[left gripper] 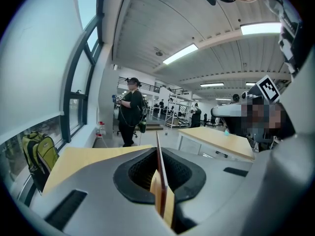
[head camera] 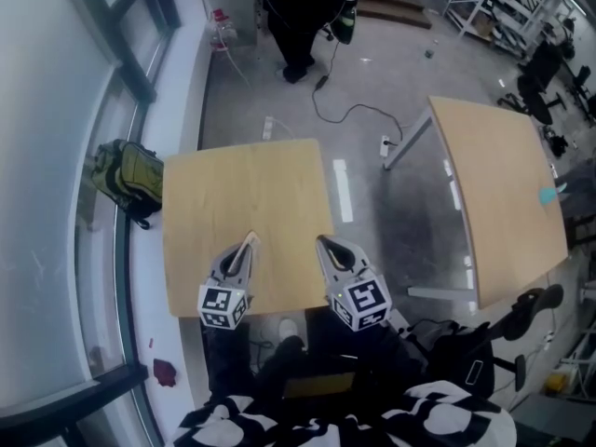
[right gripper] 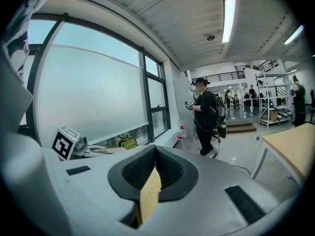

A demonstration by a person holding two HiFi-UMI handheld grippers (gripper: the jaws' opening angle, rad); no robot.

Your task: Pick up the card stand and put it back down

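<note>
Card stand: not found in any view. The near wooden table, centre of the head view, shows a bare top. So does the second wooden table at right, apart from a small teal item too small to identify. Standing person in dark clothes at top centre. A green backpack lies by the window, left of the near table. Left gripper and right gripper hover over the near table's lower edge, low centre of frame. Each has its jaws pressed together with nothing between them. Judgement: such a stand should be light, stiff and prone to tip. Once it is located, open the jaws and grip low on its base or across the upright's edges.
</note>
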